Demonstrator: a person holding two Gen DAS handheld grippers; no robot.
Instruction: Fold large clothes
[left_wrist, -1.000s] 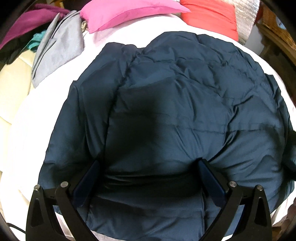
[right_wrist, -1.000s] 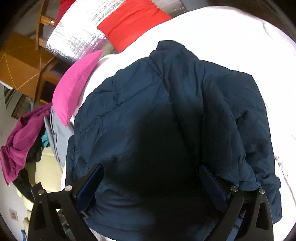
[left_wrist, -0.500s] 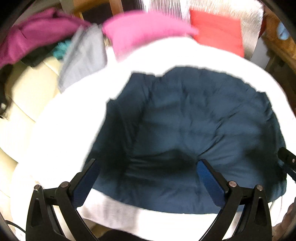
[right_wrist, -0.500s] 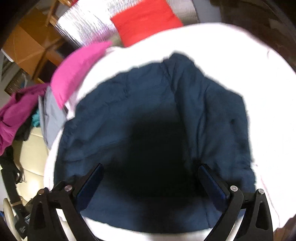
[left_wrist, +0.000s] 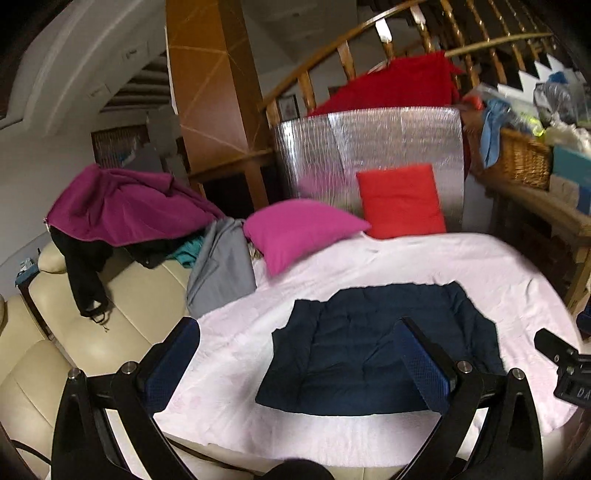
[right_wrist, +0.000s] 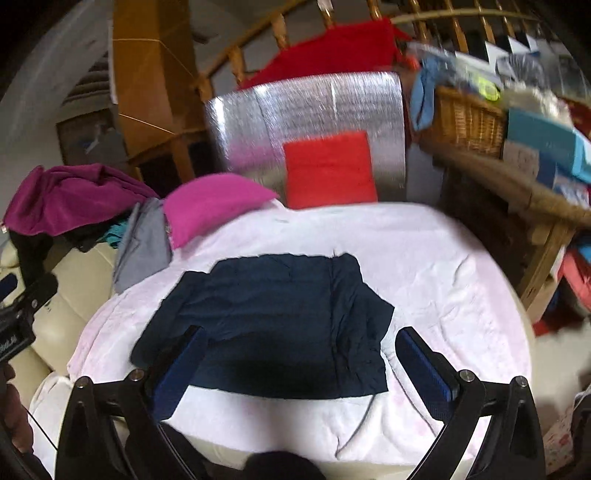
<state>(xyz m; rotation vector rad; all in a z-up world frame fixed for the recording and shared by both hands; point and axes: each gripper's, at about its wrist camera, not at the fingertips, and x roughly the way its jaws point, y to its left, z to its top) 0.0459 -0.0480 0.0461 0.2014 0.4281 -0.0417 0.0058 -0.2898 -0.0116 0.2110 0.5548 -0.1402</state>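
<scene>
The jacket (left_wrist: 380, 347) lay folded into a rough dark-blue rectangle on the white blanket (left_wrist: 424, 258), flat and near the blanket's front edge, with bare blanket all around it. In my right view the same jacket (right_wrist: 273, 317) showed a folded-in flap along its right side, and its front edge ran just ahead of my fingers.

My left gripper (left_wrist: 303, 362) stood wide open and held nothing; its blue pads (left_wrist: 421, 365) were spread apart above the front of the blanket, one over the jacket's right part and the other off to the left over blanket. My right gripper (right_wrist: 299, 365) was likewise wide open and empty, with its fingers (right_wrist: 181, 369) framing the jacket's near edge. I could not tell whether either touched the cloth.

Behind the jacket, at the back of the blanket, a pink cushion (left_wrist: 299, 232) lay beside a red cushion (left_wrist: 400, 201) that leaned on a silver foil panel (left_wrist: 369, 147). A grey garment (left_wrist: 218, 269) hung over the blanket's left edge onto a cream sofa (left_wrist: 74, 332), where a magenta garment (left_wrist: 122, 205) and a black one (left_wrist: 83, 273) were heaped. A wicker basket (left_wrist: 517, 158) sat on a ledge to the right, under a wooden stair rail (left_wrist: 332, 55) draped with red cloth (left_wrist: 391, 85).
</scene>
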